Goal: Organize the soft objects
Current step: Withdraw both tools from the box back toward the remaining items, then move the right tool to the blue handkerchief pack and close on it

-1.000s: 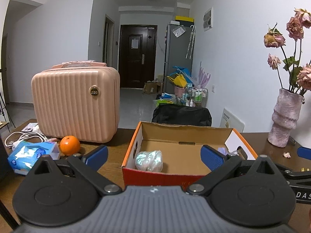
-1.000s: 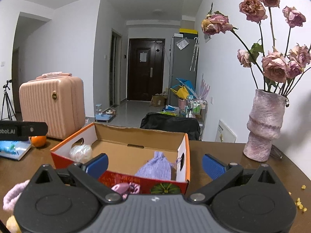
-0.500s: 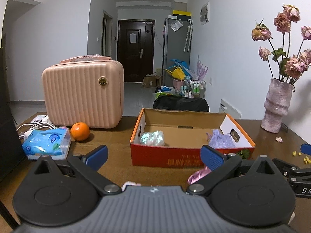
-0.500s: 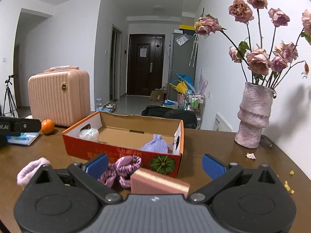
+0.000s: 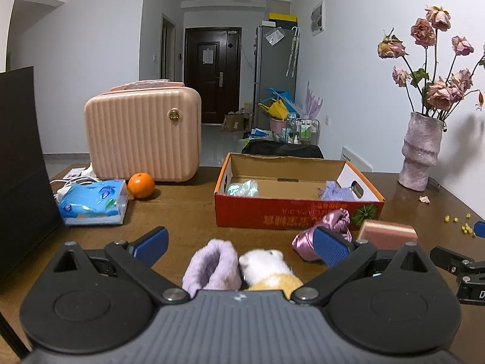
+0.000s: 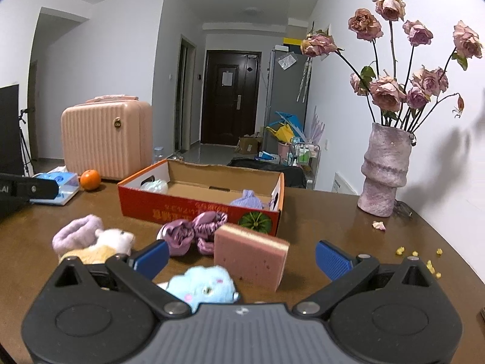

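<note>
Left gripper [image 5: 241, 244] spread | fuzzy lilac scrunchie [image 5: 210, 265] | blocky pink sponge [image 6: 251, 256]

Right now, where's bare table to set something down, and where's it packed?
Free: the strip between the tissue pack and the cardboard box, and the stretch between the box and the vase. Packed: in front of the box, around the satin scrunchie, sponge, plush toys.

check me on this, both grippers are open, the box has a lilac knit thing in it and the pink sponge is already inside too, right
Not quite: the pink sponge stands on the table in front of the box, as the right wrist view shows. The lilac knit thing is inside; the left gripper and right gripper are open.
</note>
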